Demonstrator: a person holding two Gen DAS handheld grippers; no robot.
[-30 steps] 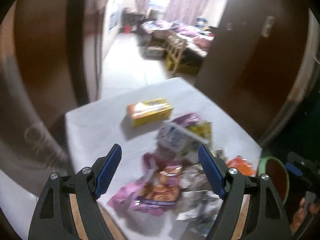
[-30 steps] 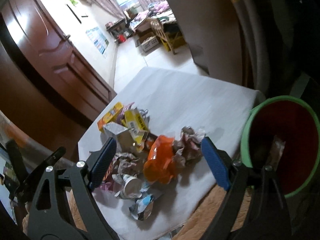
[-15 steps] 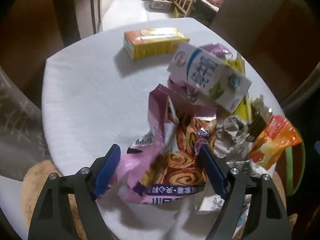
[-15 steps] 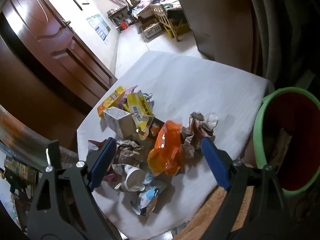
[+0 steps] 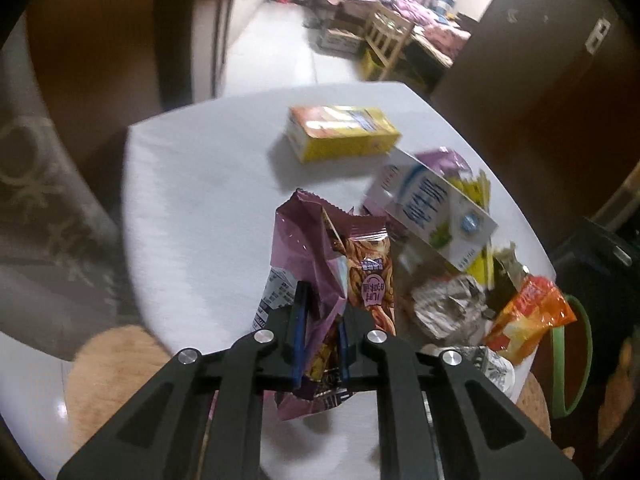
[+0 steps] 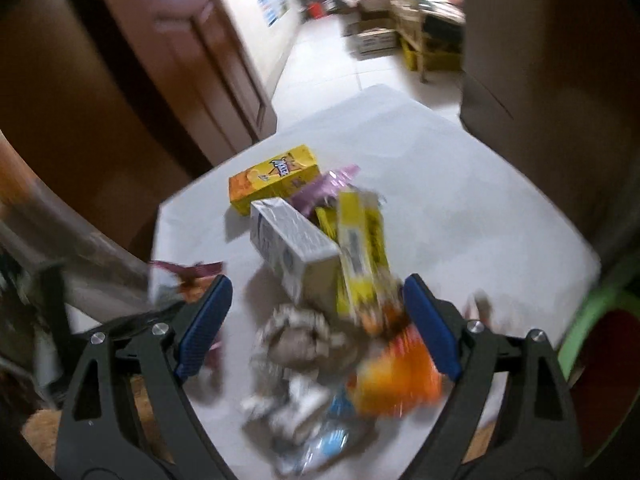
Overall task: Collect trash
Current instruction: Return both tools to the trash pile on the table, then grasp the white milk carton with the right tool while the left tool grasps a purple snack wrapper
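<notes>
My left gripper (image 5: 320, 340) is shut on a purple snack bag (image 5: 328, 256) and holds its lower end above the white table (image 5: 192, 184). To its right lie a white and blue milk carton (image 5: 436, 216), crumpled paper (image 5: 448, 308) and an orange wrapper (image 5: 528, 320). My right gripper (image 6: 316, 328) is open over the trash pile, above crumpled paper (image 6: 304, 340). The orange wrapper (image 6: 396, 376) lies by its right finger. The milk carton (image 6: 296, 248) and a yellow pack (image 6: 360, 256) lie just beyond. The view is blurred.
A yellow box (image 5: 344, 132) lies farther back on the table; it also shows in the right wrist view (image 6: 276, 178). A green-rimmed red bin (image 6: 600, 340) stands off the table's right edge. A dark wooden door (image 6: 180, 52) stands left, and a room lies beyond.
My left gripper has shut on the purple snack bag and lifted it. My right gripper has moved left and down over the trash pile, still open.
</notes>
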